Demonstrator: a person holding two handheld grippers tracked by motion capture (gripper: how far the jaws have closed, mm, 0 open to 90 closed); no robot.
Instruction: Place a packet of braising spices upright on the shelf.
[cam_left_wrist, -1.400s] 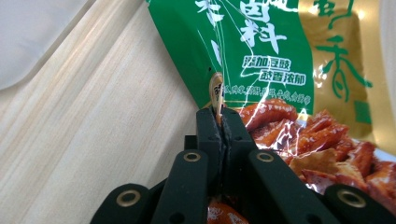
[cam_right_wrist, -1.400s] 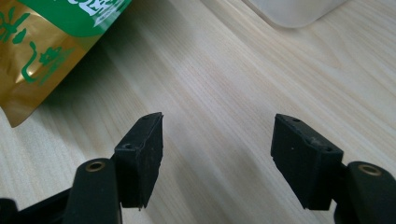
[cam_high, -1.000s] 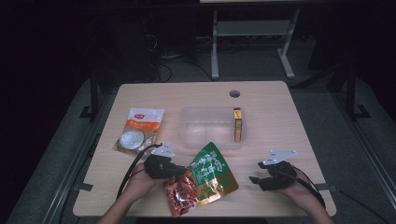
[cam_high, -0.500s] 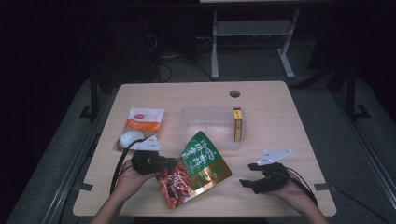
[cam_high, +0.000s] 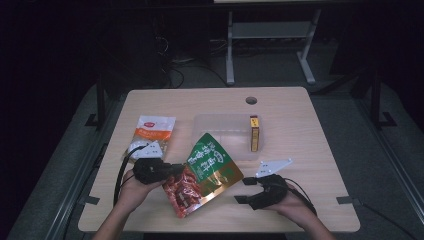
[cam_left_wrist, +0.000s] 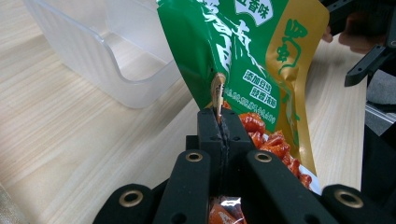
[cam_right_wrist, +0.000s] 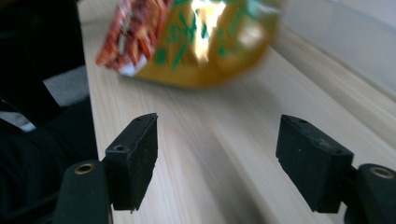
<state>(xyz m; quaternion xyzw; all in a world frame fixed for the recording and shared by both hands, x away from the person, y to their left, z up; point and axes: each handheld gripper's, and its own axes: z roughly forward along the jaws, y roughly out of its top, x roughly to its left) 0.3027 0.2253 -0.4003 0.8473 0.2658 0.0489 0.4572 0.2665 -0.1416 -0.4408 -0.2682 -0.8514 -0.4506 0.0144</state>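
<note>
- One table (cam_high: 310, 150) holds it all, and your work sits near its front edge.
- Behind your hands is a clear bin (cam_high: 220, 127) with a small yellow box (cam_high: 255, 133) inside.
- Your snack bag (cam_high: 207, 172) hangs just over the table, right in front of the bin.
- It looks light, soft and shiny, so it may bend, swing or slip.
- Your left gripper (cam_left_wrist: 219, 126) is pinched tight on the bag's side seam. That flat seam looks like the best place to hold.
- Your right gripper (cam_right_wrist: 217, 163) has its jaws apart with nothing in them, near the bag.
</note>
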